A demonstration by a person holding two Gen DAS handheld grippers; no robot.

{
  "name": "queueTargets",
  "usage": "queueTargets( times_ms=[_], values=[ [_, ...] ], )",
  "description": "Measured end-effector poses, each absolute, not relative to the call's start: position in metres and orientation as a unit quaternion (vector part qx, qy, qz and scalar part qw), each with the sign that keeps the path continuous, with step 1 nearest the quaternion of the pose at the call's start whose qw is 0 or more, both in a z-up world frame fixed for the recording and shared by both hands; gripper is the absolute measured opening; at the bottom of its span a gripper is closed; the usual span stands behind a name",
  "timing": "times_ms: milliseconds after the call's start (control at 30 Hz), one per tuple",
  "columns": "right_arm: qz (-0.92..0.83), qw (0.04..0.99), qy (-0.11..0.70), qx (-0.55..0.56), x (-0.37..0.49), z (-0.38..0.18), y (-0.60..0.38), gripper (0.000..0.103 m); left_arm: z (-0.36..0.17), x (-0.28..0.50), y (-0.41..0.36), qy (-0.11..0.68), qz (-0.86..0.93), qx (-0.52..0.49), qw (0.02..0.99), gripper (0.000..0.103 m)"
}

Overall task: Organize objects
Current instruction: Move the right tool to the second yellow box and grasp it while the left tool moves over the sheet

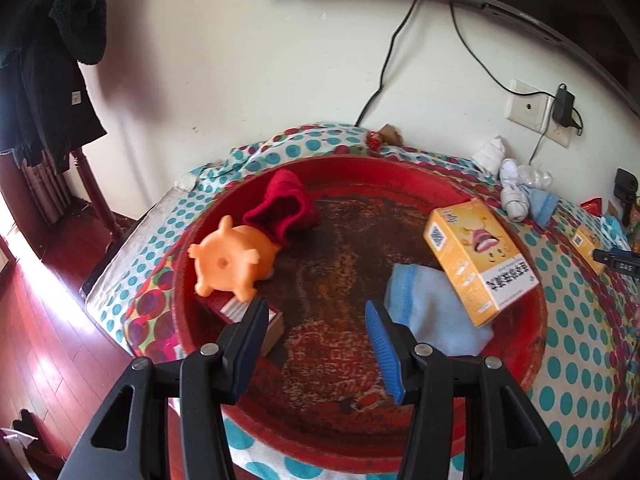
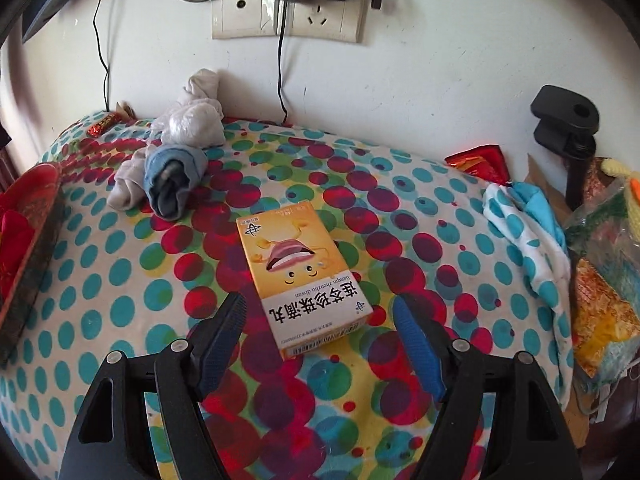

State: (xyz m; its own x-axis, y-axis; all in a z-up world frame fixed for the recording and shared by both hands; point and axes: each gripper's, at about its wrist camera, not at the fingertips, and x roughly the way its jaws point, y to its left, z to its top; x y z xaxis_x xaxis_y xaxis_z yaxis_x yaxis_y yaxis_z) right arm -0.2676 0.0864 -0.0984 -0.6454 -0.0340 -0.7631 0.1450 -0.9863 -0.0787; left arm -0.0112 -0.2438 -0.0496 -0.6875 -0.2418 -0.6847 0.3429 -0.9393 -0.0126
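Cloth: a soft cover [image 2: 120, 312] printed with teal, red and green dots, wrinkled, spread over the whole surface under both views.
Tray: a round red tray [image 1: 532, 344] with a raised rim and a worn, dark, mottled floor.
In tray: an orange rubbery pig toy [image 1: 230, 262] on its side, just beside a crumpled red cloth [image 1: 282, 210]; a pale blue cloth [image 1: 432, 308] with a yellow box [image 1: 476, 256] lying partly over it; a small red-edged box [image 1: 248, 312] under the pig.
Left gripper: the left gripper [image 1: 316, 340] points down over the tray's near side, black arms with ribbed blue pads, jaws apart, nothing between them.
Right gripper: the right gripper [image 2: 320, 336] tilts down at the cover, jaws spread wide on either side of a second box [image 2: 302, 280], pads clear of it.
Second box: flat yellow cardboard, cartoon face and black Chinese lettering on top, lying flat on the cover, right of the tray.
Socks: rolled grey and blue socks [image 2: 172, 172] lie near the wall, well apart from the second box.
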Motion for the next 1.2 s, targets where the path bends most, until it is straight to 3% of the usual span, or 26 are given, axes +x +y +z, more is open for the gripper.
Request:
queueTargets(
  times_ms=[267,433,700,800,933,1200],
  values=[
    [-0.904,0.077,0.065,0.415,-0.285,-0.122,0.048,0.074,-0.048,-0.022,-0.214,0.037,-0.908,0.388,0.154,0.052],
    [-0.902,0.084,0.056,0.42,-0.284,-0.129,0.026,0.065,-0.02,-0.038,-0.186,0.03,-0.911,0.387,0.139,0.052],
    [-0.893,0.099,0.056,0.435,-0.287,-0.133,0.011,0.066,0.019,-0.091,-0.115,-0.003,-0.922,0.379,0.077,0.054],
    [-0.893,0.098,0.059,0.436,-0.286,-0.132,0.011,0.065,0.014,-0.118,-0.083,-0.016,-0.921,0.387,0.049,0.054],
    [-0.893,0.099,0.061,0.434,-0.279,-0.13,0.012,0.054,-0.005,-0.163,-0.036,-0.024,-0.909,0.416,0.007,0.054],
    [-0.895,0.089,0.05,0.434,-0.245,-0.126,0.082,0.054,-0.044,-0.228,0.032,-0.032,-0.889,0.455,-0.032,0.054]
  ],
)
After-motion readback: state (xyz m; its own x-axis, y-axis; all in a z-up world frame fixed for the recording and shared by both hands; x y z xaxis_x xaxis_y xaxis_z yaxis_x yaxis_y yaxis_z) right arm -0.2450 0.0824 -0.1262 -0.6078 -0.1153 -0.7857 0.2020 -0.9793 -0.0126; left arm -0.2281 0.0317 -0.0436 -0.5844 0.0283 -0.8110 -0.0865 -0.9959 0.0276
